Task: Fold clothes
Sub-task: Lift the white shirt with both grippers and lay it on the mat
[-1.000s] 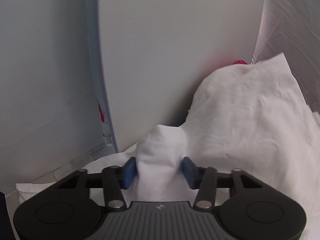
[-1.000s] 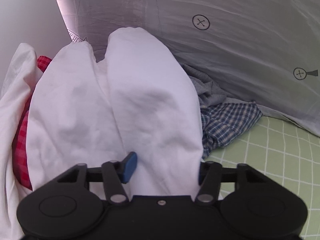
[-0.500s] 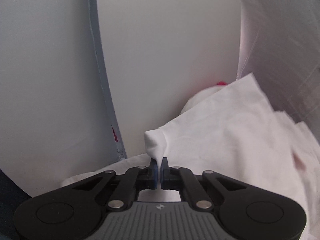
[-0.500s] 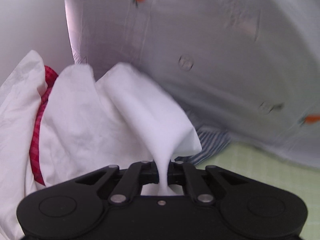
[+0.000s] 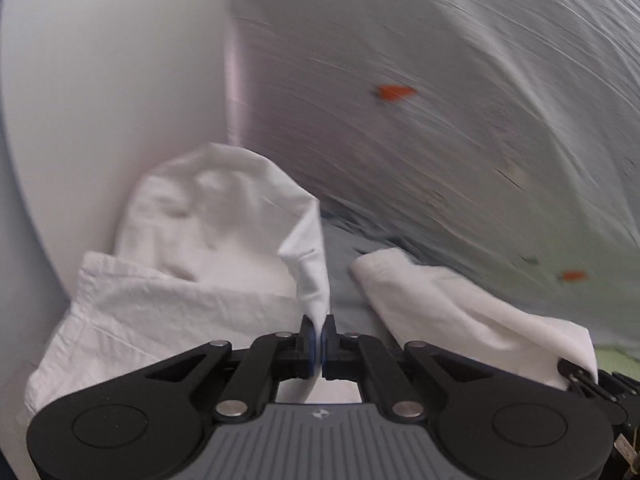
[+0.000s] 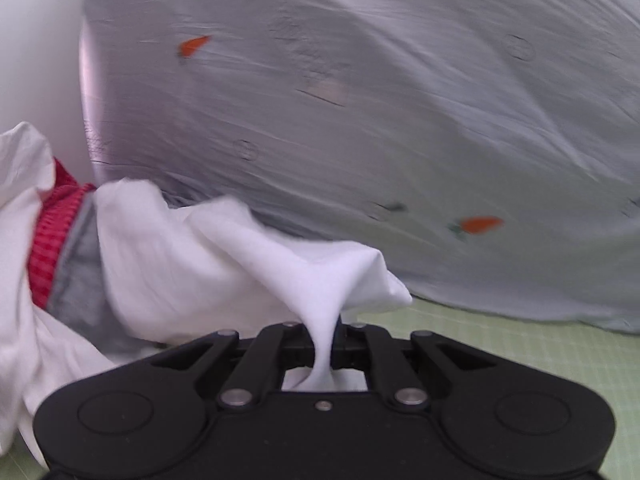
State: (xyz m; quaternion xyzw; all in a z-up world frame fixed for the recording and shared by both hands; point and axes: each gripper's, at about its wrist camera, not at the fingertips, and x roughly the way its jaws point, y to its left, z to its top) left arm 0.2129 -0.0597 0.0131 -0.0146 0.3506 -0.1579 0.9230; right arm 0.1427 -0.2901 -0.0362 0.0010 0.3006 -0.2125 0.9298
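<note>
A white garment (image 5: 208,216) lies bunched against the pale wall, and my left gripper (image 5: 319,334) is shut on a pinched fold of it that rises from the blue pads. In the right wrist view the same white garment (image 6: 224,256) stretches from a pile at the left to my right gripper (image 6: 326,340), which is shut on a twisted tail of the cloth. The right gripper (image 5: 580,376) also shows at the lower right of the left wrist view, with white cloth (image 5: 460,300) trailing from it.
A large pale grey-blue sheet (image 6: 400,120) with small orange carrot prints hangs behind. A red checked garment (image 6: 52,232) and a grey one (image 6: 80,264) lie in the pile at the left. A light green checked surface (image 6: 520,360) is underneath.
Both grippers closed on the white garment and lifted it away from the pile. The left view swung right, from the wall toward the printed sheet.
</note>
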